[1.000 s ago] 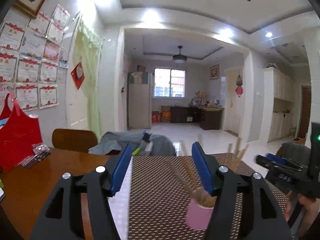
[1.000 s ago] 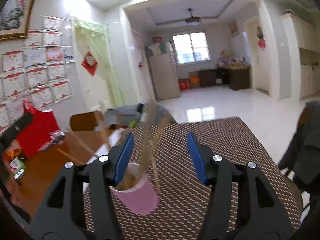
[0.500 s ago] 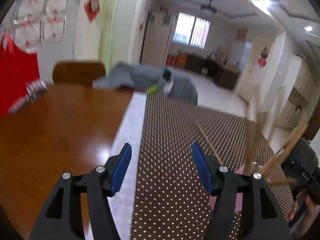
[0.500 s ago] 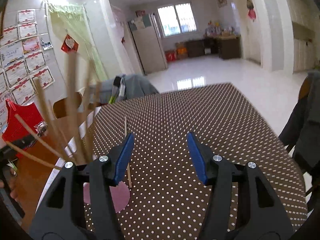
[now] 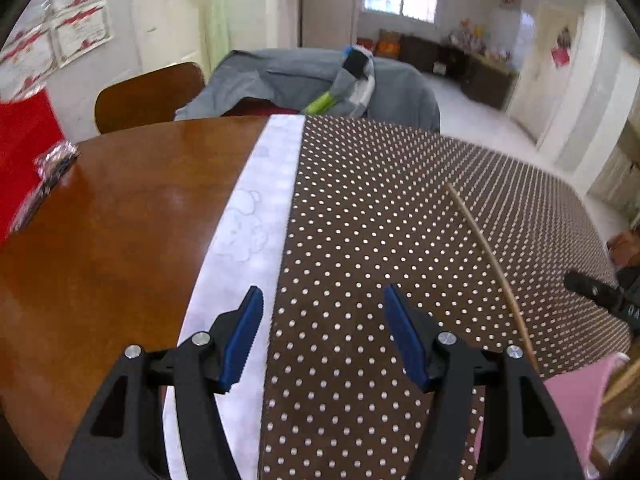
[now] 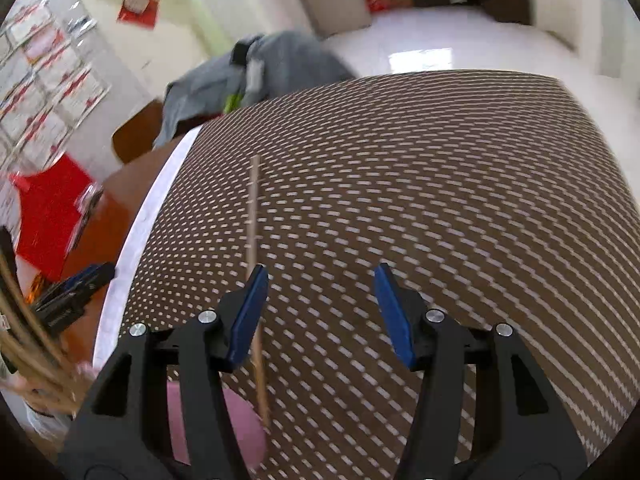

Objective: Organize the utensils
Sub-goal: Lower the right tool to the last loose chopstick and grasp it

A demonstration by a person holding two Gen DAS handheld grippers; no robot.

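While both tools tilt down at the bench [image 5: 120, 216], the left tool [image 5: 323, 336] and right tool [image 6: 318, 312] stand open, nothing between the blue pads. One chopstick [image 5: 490, 258] lies loose on the dotted cloth [image 5: 380, 208], just right of the left tool. Pink cup [image 5: 576, 404] with more chopsticks sits at the near edge. Cloth ahead is bare. Red bag [image 5: 20, 152] far left; grey jacket [image 5: 296, 76] on a chair beyond.
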